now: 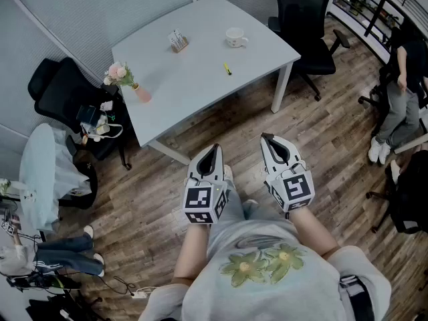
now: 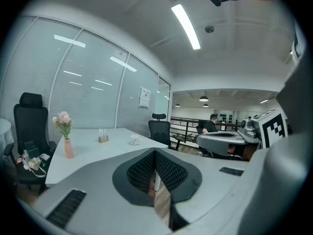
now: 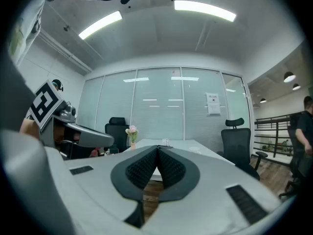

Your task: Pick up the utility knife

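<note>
A small yellow utility knife (image 1: 228, 68) lies on the white table (image 1: 194, 65), toward its right front part. I hold both grippers side by side in front of my chest, well short of the table. The left gripper (image 1: 215, 148) is shut with nothing in it, and its pads meet at the tips in the left gripper view (image 2: 155, 153). The right gripper (image 1: 267, 137) is also shut and empty, with its pads touching in the right gripper view (image 3: 157, 148). From the gripper views the knife is too small to make out.
On the table stand a white cup (image 1: 235, 37), a small card holder (image 1: 178, 41) and a pink vase with flowers (image 1: 123, 77). Black office chairs (image 1: 304, 19) stand at the table's right and left (image 1: 63, 92). A person (image 1: 404, 79) sits at the far right. Wooden floor separates me from the table.
</note>
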A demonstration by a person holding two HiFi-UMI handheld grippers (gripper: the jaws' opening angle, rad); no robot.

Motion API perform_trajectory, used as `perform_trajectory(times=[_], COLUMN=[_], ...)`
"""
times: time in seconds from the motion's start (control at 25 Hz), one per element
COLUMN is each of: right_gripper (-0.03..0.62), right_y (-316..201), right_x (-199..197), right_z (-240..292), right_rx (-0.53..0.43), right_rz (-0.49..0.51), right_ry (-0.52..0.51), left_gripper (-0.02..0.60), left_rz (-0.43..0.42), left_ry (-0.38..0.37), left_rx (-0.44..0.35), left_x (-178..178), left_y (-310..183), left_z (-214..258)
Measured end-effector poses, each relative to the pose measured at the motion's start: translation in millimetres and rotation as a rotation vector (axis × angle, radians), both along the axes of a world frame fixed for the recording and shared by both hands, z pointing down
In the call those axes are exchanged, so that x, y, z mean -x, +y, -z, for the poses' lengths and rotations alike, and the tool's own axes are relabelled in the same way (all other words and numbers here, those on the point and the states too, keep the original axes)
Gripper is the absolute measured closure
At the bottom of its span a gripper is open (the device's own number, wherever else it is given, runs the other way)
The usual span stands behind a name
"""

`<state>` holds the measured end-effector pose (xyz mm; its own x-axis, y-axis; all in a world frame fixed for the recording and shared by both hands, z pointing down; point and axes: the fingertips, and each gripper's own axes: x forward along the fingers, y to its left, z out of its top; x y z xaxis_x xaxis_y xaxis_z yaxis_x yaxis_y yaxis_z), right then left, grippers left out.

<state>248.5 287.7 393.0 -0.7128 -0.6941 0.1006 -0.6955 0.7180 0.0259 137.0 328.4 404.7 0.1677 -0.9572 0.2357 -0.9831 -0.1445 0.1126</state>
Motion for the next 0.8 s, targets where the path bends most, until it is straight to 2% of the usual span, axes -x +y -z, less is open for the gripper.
perform_trajectory(times=[0.36,0.8], right_gripper=[0.589,0.589], right_y=[-49,-168], right_x=[29,93], right_z=[-5,-1], right_rx=[-0.012,-0.018], right_rz=[-0.018,-0.049], right_ry=[0.021,0.041], left_gripper=[0.58,0.581], left_rz=[-0.01,-0.031], left_ry=[0.011,0.03], left_rx=[0.025,0.03], left_x=[25,92], left_y=[-47,-165], left_z=[-15,-16])
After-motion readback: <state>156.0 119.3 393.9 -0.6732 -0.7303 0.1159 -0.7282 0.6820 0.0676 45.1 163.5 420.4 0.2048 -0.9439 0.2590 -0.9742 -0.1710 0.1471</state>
